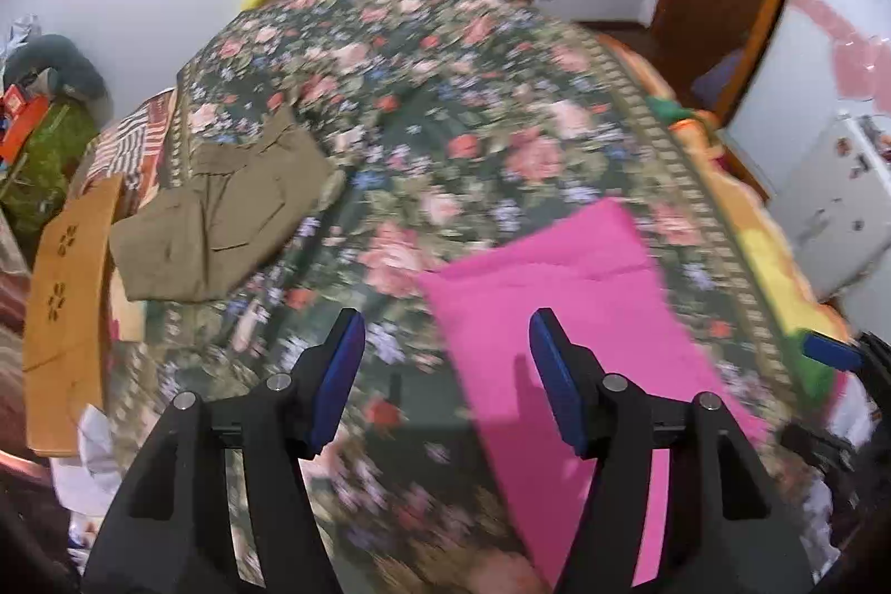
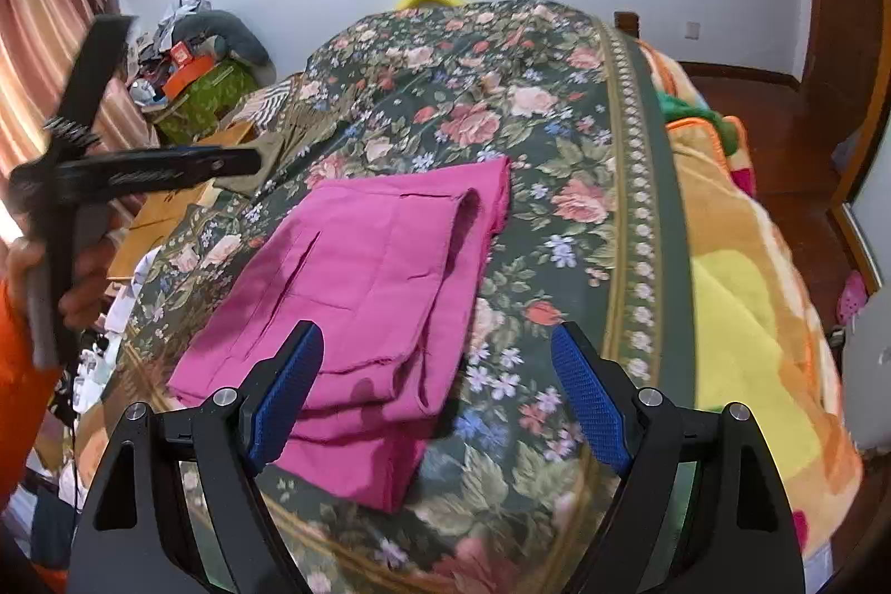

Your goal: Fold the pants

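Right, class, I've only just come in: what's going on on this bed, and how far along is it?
A person holds two blue-padded grippers above a floral bedspread. The left gripper and right gripper are both open and empty. The bright pink pants lie folded into a layered rectangle in front of them. A folded olive-brown garment lies further off, near the bed's left edge.
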The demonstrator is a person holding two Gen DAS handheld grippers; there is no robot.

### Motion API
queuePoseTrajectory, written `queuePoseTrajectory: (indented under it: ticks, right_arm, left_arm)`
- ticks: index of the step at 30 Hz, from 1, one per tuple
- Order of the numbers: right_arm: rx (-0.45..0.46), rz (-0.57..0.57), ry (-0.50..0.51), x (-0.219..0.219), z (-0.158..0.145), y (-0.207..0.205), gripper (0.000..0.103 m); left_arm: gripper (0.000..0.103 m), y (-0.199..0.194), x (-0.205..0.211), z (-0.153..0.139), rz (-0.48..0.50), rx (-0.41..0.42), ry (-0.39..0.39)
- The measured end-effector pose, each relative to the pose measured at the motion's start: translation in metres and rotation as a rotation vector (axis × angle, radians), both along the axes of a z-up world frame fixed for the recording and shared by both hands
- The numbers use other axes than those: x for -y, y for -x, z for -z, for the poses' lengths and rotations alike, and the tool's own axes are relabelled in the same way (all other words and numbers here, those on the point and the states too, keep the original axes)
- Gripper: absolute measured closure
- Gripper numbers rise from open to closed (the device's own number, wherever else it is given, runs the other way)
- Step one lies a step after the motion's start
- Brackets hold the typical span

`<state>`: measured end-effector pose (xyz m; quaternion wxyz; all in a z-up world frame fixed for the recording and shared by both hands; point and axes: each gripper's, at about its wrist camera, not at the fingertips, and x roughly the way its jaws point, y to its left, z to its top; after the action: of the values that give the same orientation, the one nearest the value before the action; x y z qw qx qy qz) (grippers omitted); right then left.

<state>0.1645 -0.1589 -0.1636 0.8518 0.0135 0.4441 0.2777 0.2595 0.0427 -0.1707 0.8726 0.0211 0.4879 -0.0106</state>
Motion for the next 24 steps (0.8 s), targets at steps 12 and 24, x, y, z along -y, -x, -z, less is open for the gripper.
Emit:
queuePoseTrajectory:
  ticks: [12,24]
  right_arm:
    - [-0.091,-0.01,0.057,-0.001,0.048,-0.005,0.021]
    - [-0.035,0.041,0.099,0.01,0.025,-0.007,0.021]
  left_arm:
    - [0.033,-0.086,0.016,0.081,0.098,-0.185,-0.082]
    - [0.01,-0.047,-0.01,0.096,0.06,-0.165,-0.183]
